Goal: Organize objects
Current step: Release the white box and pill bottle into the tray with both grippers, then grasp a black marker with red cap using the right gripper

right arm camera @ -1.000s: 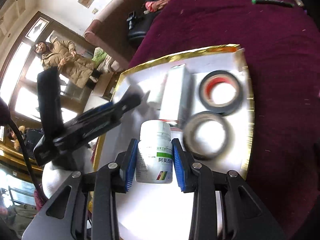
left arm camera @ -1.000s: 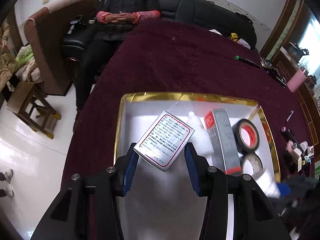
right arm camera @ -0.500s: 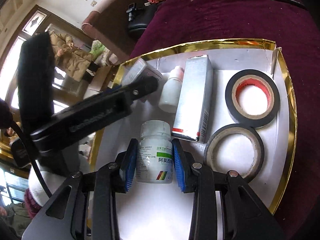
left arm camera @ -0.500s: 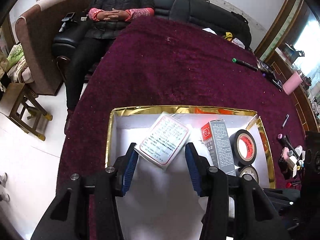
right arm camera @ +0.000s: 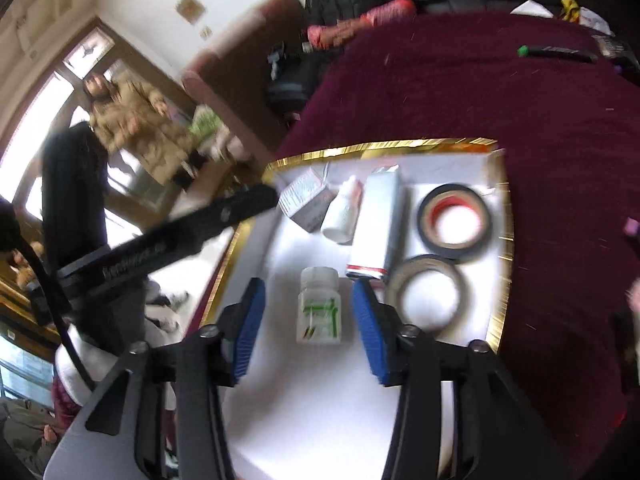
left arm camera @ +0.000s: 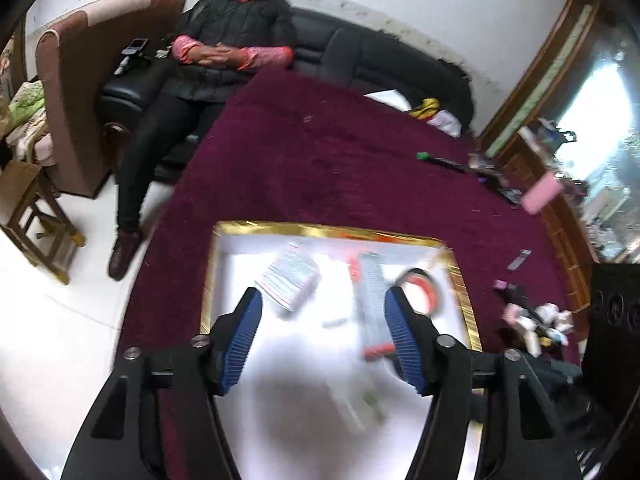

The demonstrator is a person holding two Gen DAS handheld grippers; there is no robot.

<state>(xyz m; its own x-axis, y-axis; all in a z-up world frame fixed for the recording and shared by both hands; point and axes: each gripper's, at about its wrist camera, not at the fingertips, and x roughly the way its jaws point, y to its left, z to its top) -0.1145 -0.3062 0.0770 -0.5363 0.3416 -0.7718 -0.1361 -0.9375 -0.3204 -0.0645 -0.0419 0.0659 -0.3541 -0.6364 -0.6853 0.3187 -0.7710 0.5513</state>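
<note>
Gold-rimmed white tray, maroon cloth, black-and-red tape

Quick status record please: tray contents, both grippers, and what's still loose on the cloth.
tray: gold-rimmed tray on the maroon cloth
contents: pill bottle, small box, dropper bottle, silver carton, two tape rolls
left gripper: open, nothing held
right gripper: open, jaws just widened, bottle between them but untouched
outside tray: green-capped marker

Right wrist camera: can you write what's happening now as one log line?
right gripper: open, jaws just opened | white pill bottle with green label: released, lying between jaws | gold-rimmed white tray: holds bottle
</note>
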